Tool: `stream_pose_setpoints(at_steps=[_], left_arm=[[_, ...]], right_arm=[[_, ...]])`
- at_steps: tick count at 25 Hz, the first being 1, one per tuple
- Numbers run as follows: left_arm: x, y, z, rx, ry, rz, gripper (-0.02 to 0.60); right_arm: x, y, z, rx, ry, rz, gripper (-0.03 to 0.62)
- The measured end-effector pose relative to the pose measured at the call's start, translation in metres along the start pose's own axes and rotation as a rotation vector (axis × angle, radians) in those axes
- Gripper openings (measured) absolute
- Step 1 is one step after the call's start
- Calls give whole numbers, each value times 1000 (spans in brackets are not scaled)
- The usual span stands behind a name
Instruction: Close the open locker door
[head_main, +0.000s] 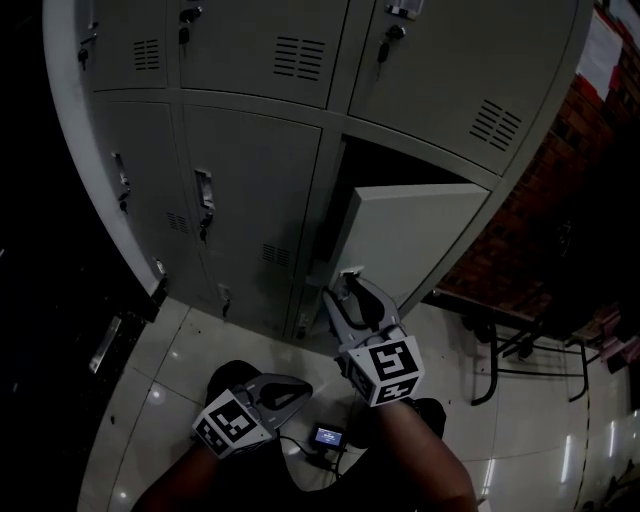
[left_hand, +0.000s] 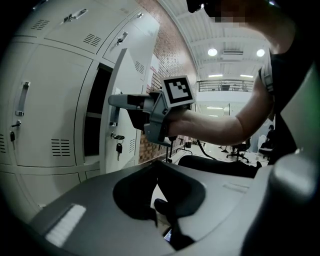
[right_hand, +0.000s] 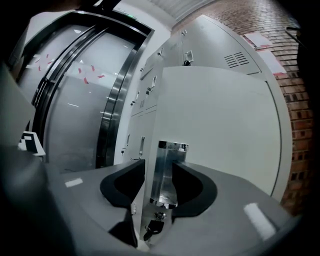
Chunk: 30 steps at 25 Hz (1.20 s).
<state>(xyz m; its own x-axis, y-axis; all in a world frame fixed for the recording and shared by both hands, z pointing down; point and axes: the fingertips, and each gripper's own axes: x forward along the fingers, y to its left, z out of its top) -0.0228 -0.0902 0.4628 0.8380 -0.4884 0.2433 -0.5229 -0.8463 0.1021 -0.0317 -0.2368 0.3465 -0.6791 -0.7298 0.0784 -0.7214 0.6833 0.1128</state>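
The grey locker bank (head_main: 250, 190) has one open door (head_main: 420, 235) at the lower right, swung out towards me. My right gripper (head_main: 343, 287) is at the door's free edge. In the right gripper view (right_hand: 159, 162) it stands open with the door's metal handle (right_hand: 167, 170) between its jaws, and a small gap shows on the left side. A key (right_hand: 152, 227) hangs under the handle. My left gripper (head_main: 300, 388) hangs lower, away from the door, shut on nothing (left_hand: 156, 165). In the left gripper view the door (left_hand: 132, 75) is edge-on with the right gripper (left_hand: 114, 101) on it.
A brick wall (head_main: 560, 190) runs right of the lockers. Dark chair or table legs (head_main: 500, 350) stand on the tiled floor at the right. A small device with a lit screen (head_main: 328, 436) lies by my feet. Closed locker doors (head_main: 150, 190) fill the left.
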Motion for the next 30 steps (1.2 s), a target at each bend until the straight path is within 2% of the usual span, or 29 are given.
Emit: stream_pose_setpoints(at_steps=[10, 26, 30], left_arm=[[-3, 2, 3, -10, -13, -8, 12], [-3, 1, 5, -17, -19, -15, 12], [-3, 1, 5, -15, -19, -16, 12]], right_arm=[[48, -27, -10, 4, 52, 10, 173], [83, -80, -21, -6, 88, -62, 160], [83, -88, -21, -23, 83, -83, 81]])
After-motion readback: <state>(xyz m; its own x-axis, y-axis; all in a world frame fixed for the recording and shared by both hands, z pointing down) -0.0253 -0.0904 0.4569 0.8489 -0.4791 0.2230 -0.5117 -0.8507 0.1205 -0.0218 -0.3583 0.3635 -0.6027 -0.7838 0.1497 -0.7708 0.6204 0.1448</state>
